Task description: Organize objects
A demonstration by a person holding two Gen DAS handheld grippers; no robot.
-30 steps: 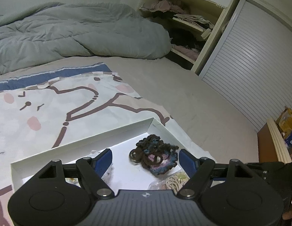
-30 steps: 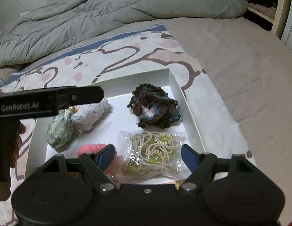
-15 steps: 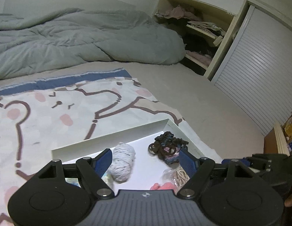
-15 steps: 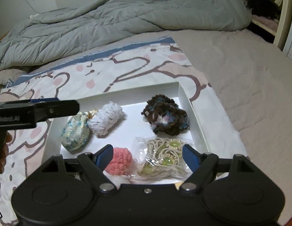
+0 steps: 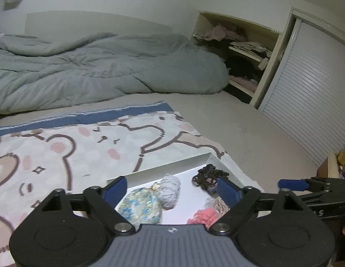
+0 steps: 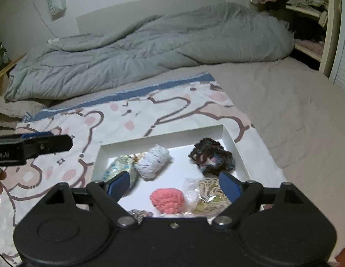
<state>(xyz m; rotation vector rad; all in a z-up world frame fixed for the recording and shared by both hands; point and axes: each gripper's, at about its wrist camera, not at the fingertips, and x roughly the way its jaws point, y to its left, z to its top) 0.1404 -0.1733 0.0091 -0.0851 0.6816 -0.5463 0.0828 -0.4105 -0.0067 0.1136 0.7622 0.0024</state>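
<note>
Hovering near shallow white cardboard tray (image 6: pixel 237 146), we held left gripper (image 5: pixel 171 192) and right gripper (image 6: pixel 174 184) wide, empty; advised approaching round pink crocheted scrunchie (image 6: pixel 167 200) slowly.

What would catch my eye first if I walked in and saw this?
Probably the shallow white box lying on a cartoon bear blanket on the bed, filled with small woolly bundles: a bright pink one at the near edge, a dark brown and blue one toward the far right corner. Behind it a rumpled grey duvet fills the head of the bed, and both open grippers, left and right, hover empty above the box.
</note>
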